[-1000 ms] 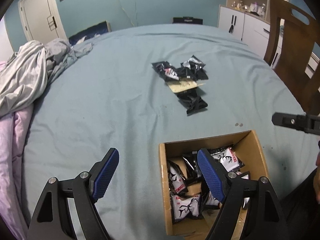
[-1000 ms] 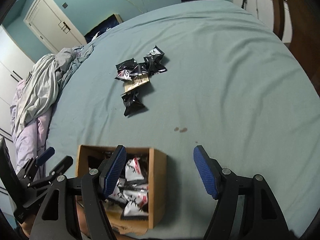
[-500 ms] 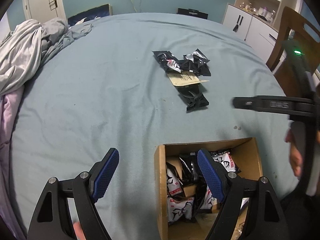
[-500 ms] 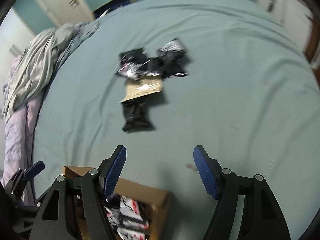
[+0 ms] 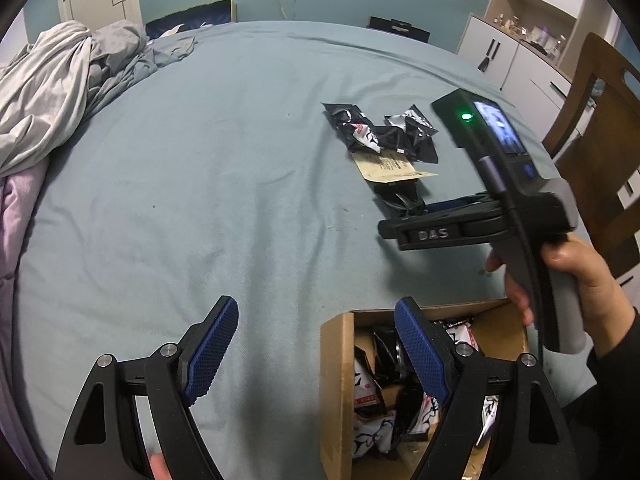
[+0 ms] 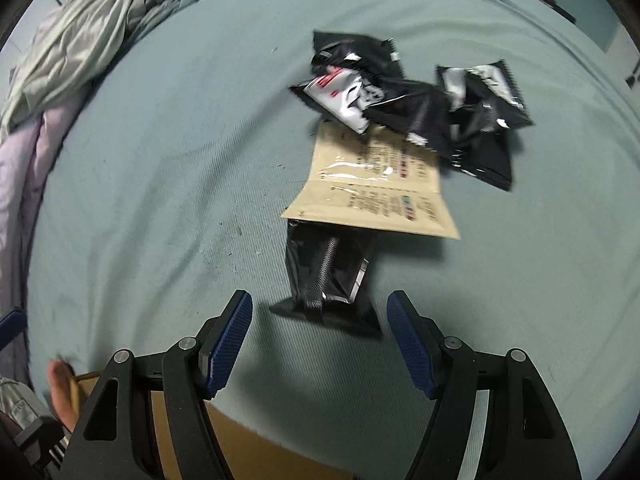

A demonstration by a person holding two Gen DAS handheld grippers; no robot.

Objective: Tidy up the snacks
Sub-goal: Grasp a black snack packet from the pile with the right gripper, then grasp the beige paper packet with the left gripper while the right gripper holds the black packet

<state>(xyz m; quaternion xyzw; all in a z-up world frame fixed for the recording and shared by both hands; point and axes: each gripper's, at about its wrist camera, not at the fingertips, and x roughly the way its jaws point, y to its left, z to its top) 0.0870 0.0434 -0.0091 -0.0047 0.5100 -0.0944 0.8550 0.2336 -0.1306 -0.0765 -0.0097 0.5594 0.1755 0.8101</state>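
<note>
Several black snack packets (image 6: 404,96) and a beige packet (image 6: 372,184) lie in a loose pile on the blue-green cloth; the pile also shows in the left wrist view (image 5: 380,136). One black packet (image 6: 326,276) lies nearest, just ahead of my right gripper (image 6: 320,344), which is open and empty above its near end. My left gripper (image 5: 316,352) is open and empty, its right finger over the cardboard box (image 5: 336,380) that holds several packets. The right gripper's body (image 5: 480,224) shows in the left wrist view, held in a hand.
Crumpled grey and lilac bedding (image 5: 48,92) lies at the left edge. A wooden chair (image 5: 600,140) and white cabinets (image 5: 516,56) stand at the right. The box's near corner (image 6: 240,452) shows under my right gripper.
My right gripper has moved forward from beside the box to just short of the nearest black packet. My left gripper has stayed by the box, tilting slightly.
</note>
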